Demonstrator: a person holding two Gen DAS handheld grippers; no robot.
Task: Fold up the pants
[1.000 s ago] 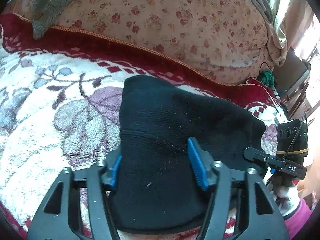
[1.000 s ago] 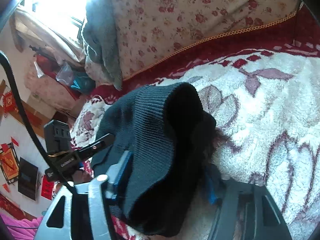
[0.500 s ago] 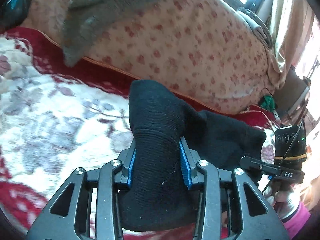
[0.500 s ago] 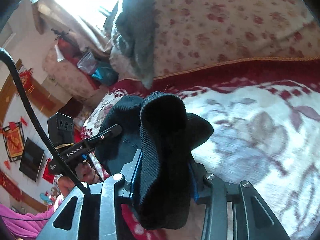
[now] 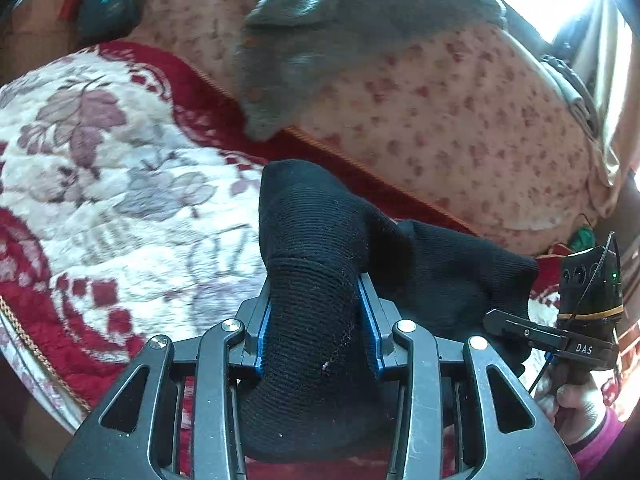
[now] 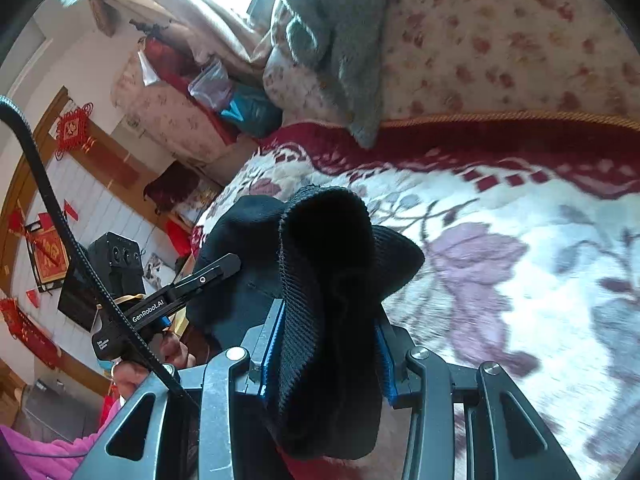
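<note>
Matt ribbed-knit black pants [image 5: 316, 264]; plush, fuzzy floral blanket [image 5: 120, 184].

Pants [image 5: 316, 264]: black, ribbed knit, plain. Left tongs [image 5: 316, 336]: dark grey frame, blue pads. Right tongs [image 6: 328, 348]: same grey frame, blue pads. Bed blanket [image 5: 120, 184]: cream field with mauve and grey-purple leaf and flower motifs, deep red border with small checks, gold cord edge. Quilt [image 5: 460, 112]: pale cream-pink, scattered small red florals. Fleece throw [image 5: 320, 40] over the quilt: plain grey. Wall ornament [image 6: 74, 132]: red Chinese knot.
</note>
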